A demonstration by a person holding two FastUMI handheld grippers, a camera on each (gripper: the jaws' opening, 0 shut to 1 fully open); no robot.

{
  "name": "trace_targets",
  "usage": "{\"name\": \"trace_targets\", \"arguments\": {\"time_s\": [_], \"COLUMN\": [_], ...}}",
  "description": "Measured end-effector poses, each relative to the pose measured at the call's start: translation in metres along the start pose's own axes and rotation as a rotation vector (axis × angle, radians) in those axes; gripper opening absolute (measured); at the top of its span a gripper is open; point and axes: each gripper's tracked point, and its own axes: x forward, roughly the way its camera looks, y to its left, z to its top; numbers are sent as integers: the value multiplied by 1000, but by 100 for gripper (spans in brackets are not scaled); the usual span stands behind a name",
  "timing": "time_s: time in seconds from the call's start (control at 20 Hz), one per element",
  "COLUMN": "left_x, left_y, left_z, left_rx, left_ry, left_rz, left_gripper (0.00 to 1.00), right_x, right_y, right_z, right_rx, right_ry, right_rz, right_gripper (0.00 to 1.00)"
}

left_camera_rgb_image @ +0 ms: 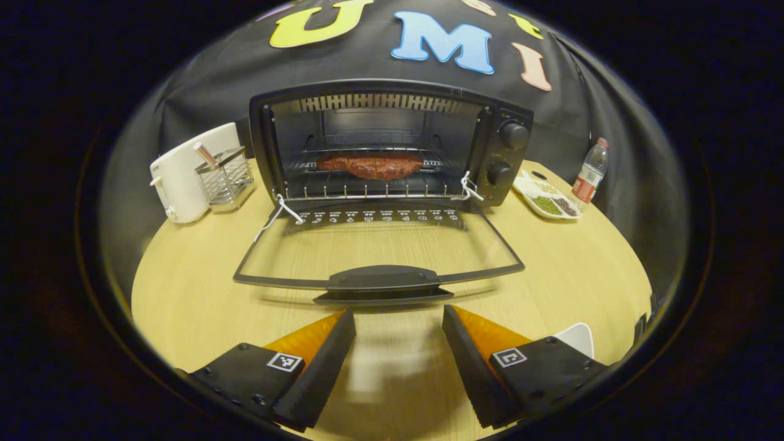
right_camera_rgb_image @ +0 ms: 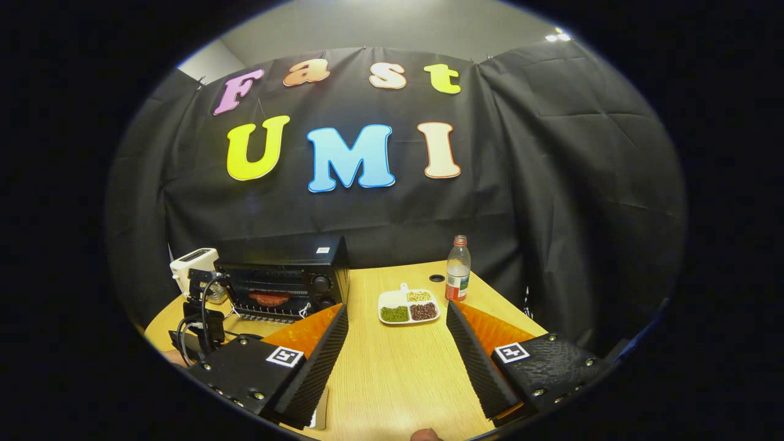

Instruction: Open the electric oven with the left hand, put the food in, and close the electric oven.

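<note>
Both the left gripper (left_camera_rgb_image: 398, 343) and right gripper (right_camera_rgb_image: 397, 349) hang spread and empty above the table (left_camera_rgb_image: 582, 275), facing the open oven (left_camera_rgb_image: 392, 141) with meat (left_camera_rgb_image: 370, 165) inside.

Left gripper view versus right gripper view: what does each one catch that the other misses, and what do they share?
The left gripper view alone gives the oven door lying flat open on the table, the wire basket by the white appliance, and the left gripper, open and holding nothing. The right gripper view alone gives the right gripper, open over bare table, and the room's wall above the cloth. Both share the oven with the meat on its rack, the sectioned dish and the bottle.
</note>
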Motion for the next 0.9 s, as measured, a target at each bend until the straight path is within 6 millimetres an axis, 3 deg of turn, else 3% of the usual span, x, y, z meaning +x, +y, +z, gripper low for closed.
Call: {"name": "trace_targets", "arguments": {"time_s": [0.05,0.35,0.45,0.55,0.6,0.7,0.75,0.85,0.9], "left_x": [3,5,2,-4,-8,-14,-18,-27,-30], "left_y": [2,3,3,2,2,2,2,2,1], "left_z": [-1,3,5,10,12,19,22,28,33], "left_rx": [5,6,3,3,2,-10,-20,-35,-34], "left_ry": [9,-1,-2,-21,-30,-50,-61,-82,-96], "left_rz": [14,33,29,25,25,23,17,8,6], "left_gripper": [96,100,96,100,95,100,95,100,96], "right_x": [0,3,6,9,9,8,9,15,16], "right_y": [-1,6,10,15,16,20,22,26,28], "right_z": [0,2,5,5,3,1,0,-2,-4], "right_rx": [-3,-13,-19,-28,-30,-28,-28,-27,-23], "right_ry": [-1,-7,-18,-19,-17,-17,-15,-10,-8], "right_rz": [-4,17,29,41,46,60,65,76,81], "right_gripper": [98,97,97,98,98,97,97,98,98]}}
